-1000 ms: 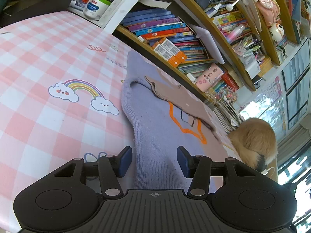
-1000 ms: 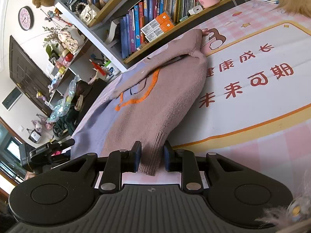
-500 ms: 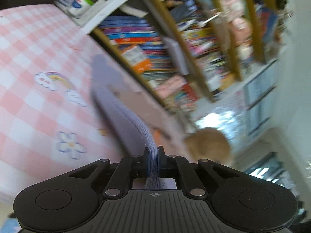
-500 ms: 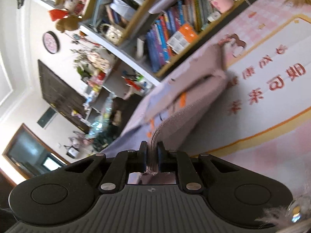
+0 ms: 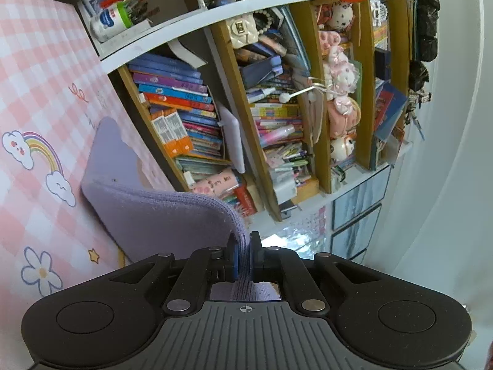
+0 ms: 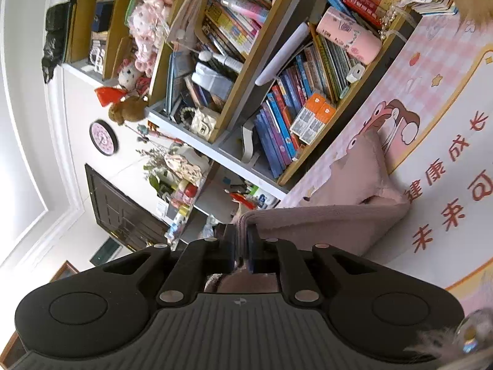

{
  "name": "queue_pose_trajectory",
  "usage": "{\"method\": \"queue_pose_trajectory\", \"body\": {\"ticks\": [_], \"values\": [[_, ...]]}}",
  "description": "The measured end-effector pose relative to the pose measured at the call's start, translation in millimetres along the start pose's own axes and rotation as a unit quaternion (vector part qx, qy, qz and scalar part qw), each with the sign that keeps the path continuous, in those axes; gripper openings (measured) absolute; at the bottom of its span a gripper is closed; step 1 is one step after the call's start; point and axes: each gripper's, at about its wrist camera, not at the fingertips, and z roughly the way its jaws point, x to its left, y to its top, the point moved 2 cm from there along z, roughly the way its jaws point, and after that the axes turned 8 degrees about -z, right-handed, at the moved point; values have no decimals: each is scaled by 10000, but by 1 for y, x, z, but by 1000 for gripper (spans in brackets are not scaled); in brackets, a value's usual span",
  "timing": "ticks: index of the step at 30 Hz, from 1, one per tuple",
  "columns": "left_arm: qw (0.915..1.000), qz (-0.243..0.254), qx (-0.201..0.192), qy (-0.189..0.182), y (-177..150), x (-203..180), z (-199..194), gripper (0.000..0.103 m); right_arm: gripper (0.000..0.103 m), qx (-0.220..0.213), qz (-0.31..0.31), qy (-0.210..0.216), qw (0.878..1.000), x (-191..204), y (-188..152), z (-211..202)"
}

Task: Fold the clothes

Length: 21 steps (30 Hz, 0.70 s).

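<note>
A knit sweater, lilac on its left half [image 5: 154,212] and dusty pink on its right half [image 6: 332,225], lies on a pink checked mat [image 5: 34,86]. My left gripper [image 5: 243,254] is shut on the lilac hem and holds it lifted, so the cloth arches up off the mat. My right gripper [image 6: 242,246] is shut on the pink hem and holds it lifted the same way. The far end of the sweater [image 6: 366,169] still rests on the mat near the shelf. The middle of the garment is hidden behind the raised folds.
A crowded bookshelf [image 5: 191,117] with books, plush toys and a pen pot [image 5: 107,21] stands right behind the mat's far edge. The mat has red printed characters [image 6: 446,197] at the right. A dark cabinet [image 6: 123,212] stands at the far left.
Both grippers closed on the sweater's near hem, then raised it and tilted upward. The near half of the sweater has come off the mat and curves up toward the shelf.
</note>
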Motion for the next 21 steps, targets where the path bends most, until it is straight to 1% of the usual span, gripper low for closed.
{"method": "queue_pose_trajectory", "body": {"ticks": [3, 9, 12, 15, 21], "values": [[9999, -130, -47, -91, 6, 4, 4, 5, 7, -7, -70, -34, 10000, 1, 3, 8], [9979, -360, -287, -457, 25, 8, 26, 5, 6, -399, -143, -242, 9988, 1, 22, 21], [9967, -427, -395, -567, 38, 11, 42, 5, 6, -553, -157, -416, 9975, -3, 36, 31], [9964, -455, -445, -564, 53, 14, 56, 5, 6, -630, -170, -529, 9965, -10, 51, 43], [9976, -397, -419, -378, 79, 21, 83, 5, 6, -610, -329, -673, 9953, -24, 77, 84]]}}
